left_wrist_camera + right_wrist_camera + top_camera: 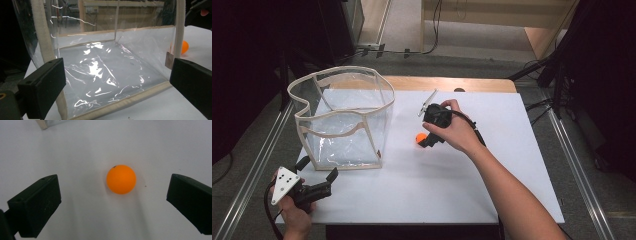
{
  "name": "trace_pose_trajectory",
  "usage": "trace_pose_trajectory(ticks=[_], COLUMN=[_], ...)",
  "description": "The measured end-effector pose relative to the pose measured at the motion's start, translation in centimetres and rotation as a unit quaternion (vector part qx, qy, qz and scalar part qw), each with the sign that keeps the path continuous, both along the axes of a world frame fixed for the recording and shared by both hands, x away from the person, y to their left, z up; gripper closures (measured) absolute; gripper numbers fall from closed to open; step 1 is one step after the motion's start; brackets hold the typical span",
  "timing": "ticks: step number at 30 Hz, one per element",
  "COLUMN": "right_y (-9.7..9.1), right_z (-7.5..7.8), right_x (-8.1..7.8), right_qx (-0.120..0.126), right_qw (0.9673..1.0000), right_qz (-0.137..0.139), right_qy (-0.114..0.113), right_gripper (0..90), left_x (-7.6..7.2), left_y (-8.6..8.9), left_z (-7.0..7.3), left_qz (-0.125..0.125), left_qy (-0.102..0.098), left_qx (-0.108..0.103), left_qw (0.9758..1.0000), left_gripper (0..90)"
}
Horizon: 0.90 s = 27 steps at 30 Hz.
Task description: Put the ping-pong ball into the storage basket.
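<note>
An orange ball (419, 137) lies on the white table sheet (462, 185), right of a clear plastic bag with beige trim (344, 117). The bag stands upright with its top open. My right gripper (424, 141) points down over the ball. In the right gripper view it (112, 205) is open, and the ball (121, 179) rests on the sheet just ahead of the jaws without touching them. My left gripper (318, 168) is open at the bag's near left corner. In the left gripper view it (117, 87) faces the bag's near wall (112, 70), with the ball (185, 47) beyond.
The wooden table edge (447, 82) shows behind the white sheet. Metal rails (257, 165) run along both sides, and dark equipment stands at the far left and right. Bare sheet stretches in front of and right of the ball.
</note>
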State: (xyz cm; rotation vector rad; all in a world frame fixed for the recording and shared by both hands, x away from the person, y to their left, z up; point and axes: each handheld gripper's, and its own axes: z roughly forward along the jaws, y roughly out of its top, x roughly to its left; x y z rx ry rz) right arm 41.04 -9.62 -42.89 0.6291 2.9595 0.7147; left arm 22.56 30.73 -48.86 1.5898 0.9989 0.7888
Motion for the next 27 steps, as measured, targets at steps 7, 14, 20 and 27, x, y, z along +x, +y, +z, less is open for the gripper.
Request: trace_pose_trajectory(ticks=[7,14,20,27], right_y=[0.7,1.0,1.2,1.5], right_z=[-0.5,-1.0,-1.4,-2.0], right_x=[0.4,0.8,0.9,1.2], right_qx=[-0.008,-0.015,-0.026,-0.033], right_qw=[0.9999,0.9998,0.9995,0.9992], right_qz=[-0.001,0.006,0.003,0.003], right_qy=[0.008,0.010,0.017,0.020], right_gripper=[0.0,0.0,0.0,0.0], left_x=[0.0,0.0,0.0,0.0], left_y=[0.0,0.0,0.0,0.0], left_z=[0.0,0.0,0.0,0.0], left_qz=[0.000,0.000,0.000,0.000], left_qy=[-0.001,-0.001,-0.001,0.000], left_qx=[0.000,0.001,0.001,0.000], left_qw=[1.0000,1.0000,1.0000,1.0000], left_gripper=[0.8,0.8,0.8,0.8])
